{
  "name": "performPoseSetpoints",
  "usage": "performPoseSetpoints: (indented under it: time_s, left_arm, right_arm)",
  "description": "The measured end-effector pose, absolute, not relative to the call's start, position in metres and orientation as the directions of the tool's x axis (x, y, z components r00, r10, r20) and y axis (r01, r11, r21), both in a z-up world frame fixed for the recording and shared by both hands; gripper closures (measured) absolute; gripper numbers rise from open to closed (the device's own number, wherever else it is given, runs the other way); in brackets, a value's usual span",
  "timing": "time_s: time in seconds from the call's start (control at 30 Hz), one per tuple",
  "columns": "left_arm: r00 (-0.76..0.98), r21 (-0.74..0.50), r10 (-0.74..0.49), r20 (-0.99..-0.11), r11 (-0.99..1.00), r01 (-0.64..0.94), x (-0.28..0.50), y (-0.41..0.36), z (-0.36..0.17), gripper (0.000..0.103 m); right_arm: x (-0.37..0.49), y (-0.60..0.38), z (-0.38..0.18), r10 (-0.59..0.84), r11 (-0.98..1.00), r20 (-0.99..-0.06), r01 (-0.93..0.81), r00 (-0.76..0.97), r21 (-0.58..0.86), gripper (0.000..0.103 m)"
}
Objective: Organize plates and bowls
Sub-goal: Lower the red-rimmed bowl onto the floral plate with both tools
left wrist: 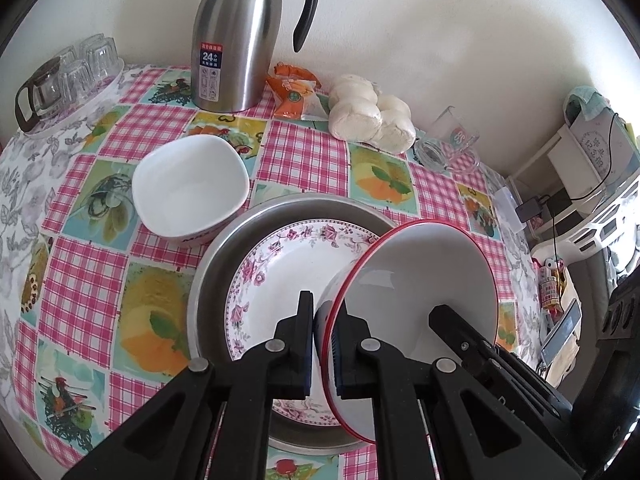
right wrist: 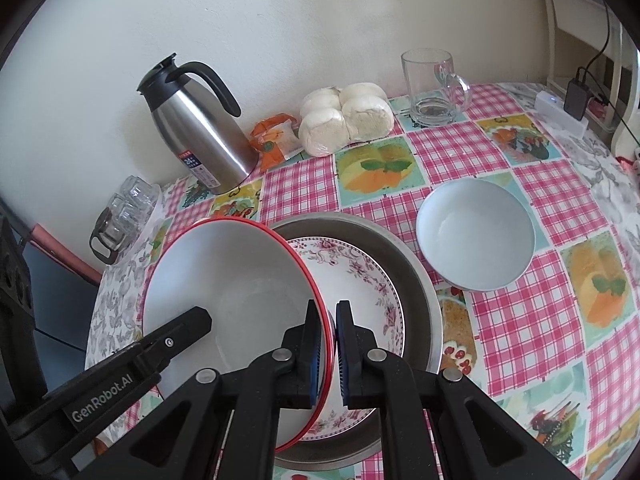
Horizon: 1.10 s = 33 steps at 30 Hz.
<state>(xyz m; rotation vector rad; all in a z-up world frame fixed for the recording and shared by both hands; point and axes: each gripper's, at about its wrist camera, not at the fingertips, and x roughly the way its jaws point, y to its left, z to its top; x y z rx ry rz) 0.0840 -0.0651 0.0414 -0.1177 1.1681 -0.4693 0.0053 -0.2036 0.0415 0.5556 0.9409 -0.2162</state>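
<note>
Red-rimmed bowl (left wrist: 420,280), low and centre in both views, hangs tilted over the floral plate (left wrist: 280,276) in the metal basin (left wrist: 224,256); your left tool (left wrist: 324,344) and right tool (right wrist: 329,348) each pinch opposite rims, sharing its weight.

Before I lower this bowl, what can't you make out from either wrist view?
- Whether the red-rimmed bowl touches the floral plate: both views, the bowl hides the contact.
- The metal pan's near edge: both views, covered by the left tool and right tool.
- The thermos's lid: left view, cut off by the top edge.
</note>
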Motion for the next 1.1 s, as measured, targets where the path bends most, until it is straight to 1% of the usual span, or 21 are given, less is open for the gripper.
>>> performPoseSetpoints:
  time_s: [0.47,1.1]
  left_arm:
    - [0.239,-0.318,-0.385,-0.891,0.907,0.275,0.097,-0.073,0.01,0.096]
    - [0.207,-0.308,-0.365,-0.908,0.915,0.261,0.102,-0.075,-0.01,0.096]
  right_arm:
    - [0.015,-0.213,0.009,0.1,0.806,-0.852,0.46,0.513,0.372,0.094]
    - [0.021,-0.212,-0.003,0.113,0.797,-0.863,0.473,0.492,0.375,0.092]
